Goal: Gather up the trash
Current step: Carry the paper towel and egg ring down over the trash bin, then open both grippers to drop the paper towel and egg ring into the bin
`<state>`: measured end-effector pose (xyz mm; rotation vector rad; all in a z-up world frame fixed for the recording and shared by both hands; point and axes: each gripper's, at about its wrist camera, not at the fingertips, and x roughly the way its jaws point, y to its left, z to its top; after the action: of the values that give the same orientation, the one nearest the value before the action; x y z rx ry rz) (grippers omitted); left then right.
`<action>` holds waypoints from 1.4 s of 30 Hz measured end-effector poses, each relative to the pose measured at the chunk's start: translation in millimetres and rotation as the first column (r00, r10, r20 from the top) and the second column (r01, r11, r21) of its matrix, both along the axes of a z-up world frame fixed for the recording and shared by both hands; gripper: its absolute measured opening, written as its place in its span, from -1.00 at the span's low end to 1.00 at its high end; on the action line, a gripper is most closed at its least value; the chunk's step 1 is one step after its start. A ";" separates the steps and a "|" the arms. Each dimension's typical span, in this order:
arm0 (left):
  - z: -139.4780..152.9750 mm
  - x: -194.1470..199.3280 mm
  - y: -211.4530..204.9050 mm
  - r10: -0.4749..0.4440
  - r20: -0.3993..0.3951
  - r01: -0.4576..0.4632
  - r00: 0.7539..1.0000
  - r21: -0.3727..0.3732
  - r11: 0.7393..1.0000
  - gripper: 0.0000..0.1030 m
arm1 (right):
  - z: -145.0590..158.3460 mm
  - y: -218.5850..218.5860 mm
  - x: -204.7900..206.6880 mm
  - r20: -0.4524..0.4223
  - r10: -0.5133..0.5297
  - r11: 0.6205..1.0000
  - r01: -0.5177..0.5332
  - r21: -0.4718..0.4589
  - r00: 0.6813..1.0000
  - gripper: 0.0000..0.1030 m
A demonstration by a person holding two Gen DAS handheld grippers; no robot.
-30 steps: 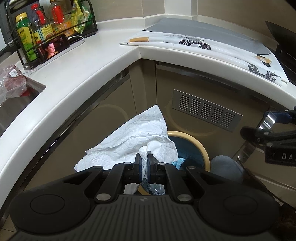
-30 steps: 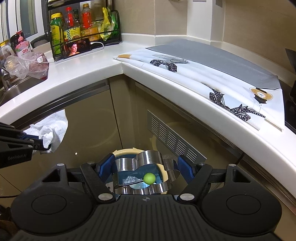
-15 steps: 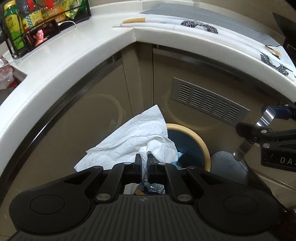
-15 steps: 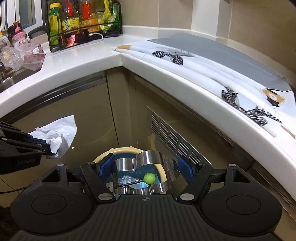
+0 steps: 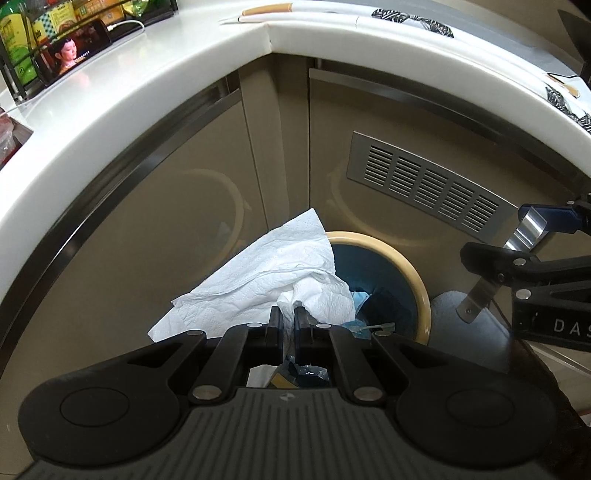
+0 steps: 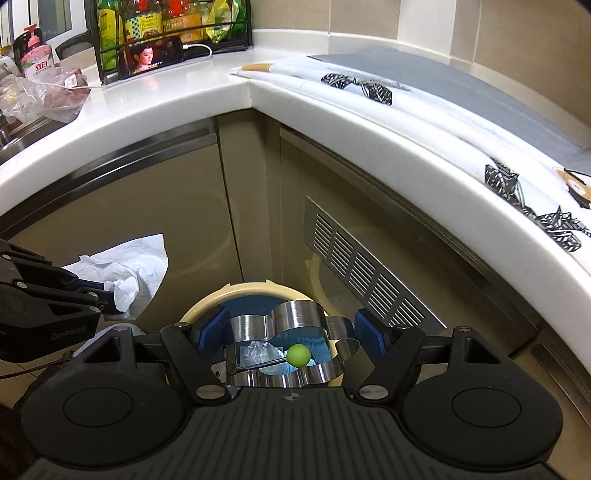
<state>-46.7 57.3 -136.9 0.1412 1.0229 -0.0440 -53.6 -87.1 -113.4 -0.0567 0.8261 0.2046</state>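
Observation:
My left gripper (image 5: 289, 318) is shut on a crumpled white paper towel (image 5: 258, 280) and holds it over the left rim of a round bin (image 5: 413, 273) with a cream rim and a blue liner. The towel also shows in the right wrist view (image 6: 125, 269). My right gripper (image 6: 291, 328) is shut on a shiny flower-shaped metal ring (image 6: 291, 325) with a green ball (image 6: 298, 355) on a pick, held above the bin (image 6: 207, 306). In the left wrist view the ring (image 5: 528, 229) is at the right.
A white corner countertop (image 6: 229, 92) curves above beige cabinet doors with a metal vent grille (image 6: 362, 273). On the counter are a patterned cloth (image 6: 406, 92), a rack of bottles (image 6: 166, 22), a phone (image 6: 151, 59) and a plastic bag (image 6: 44, 96).
Both grippers have moved down, closer to the bin, each keeping its hold. The counter now sits higher in both views.

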 end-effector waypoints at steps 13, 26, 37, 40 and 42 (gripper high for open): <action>-20.3 19.4 6.7 0.015 -0.040 -0.016 0.999 -0.017 1.000 -0.90 | -21.1 4.5 16.4 -0.056 0.000 1.000 -0.001 -0.023 0.998 0.48; -43.6 40.1 9.5 0.010 -0.089 -0.012 0.996 -0.025 1.000 -0.90 | -49.4 14.9 39.8 -0.113 0.001 0.999 -0.007 -0.050 0.994 0.48; -71.9 58.5 5.9 -0.002 -0.148 -0.004 0.989 -0.037 0.999 -0.90 | -82.2 20.4 65.0 -0.172 0.002 0.995 -0.019 -0.095 0.985 0.48; -79.6 63.8 6.7 0.000 -0.164 -0.005 0.986 -0.030 1.000 -0.90 | -87.2 24.1 67.6 -0.177 0.007 0.994 -0.026 -0.106 0.984 0.48; -84.3 67.0 8.7 0.002 -0.170 -0.007 0.985 -0.030 1.000 -0.90 | -90.0 26.1 70.4 -0.180 0.009 0.993 -0.030 -0.113 0.984 0.48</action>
<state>20.3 66.0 -221.2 0.1082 1.1927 -0.0683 16.7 -61.1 -203.5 -0.1567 1.0168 0.1819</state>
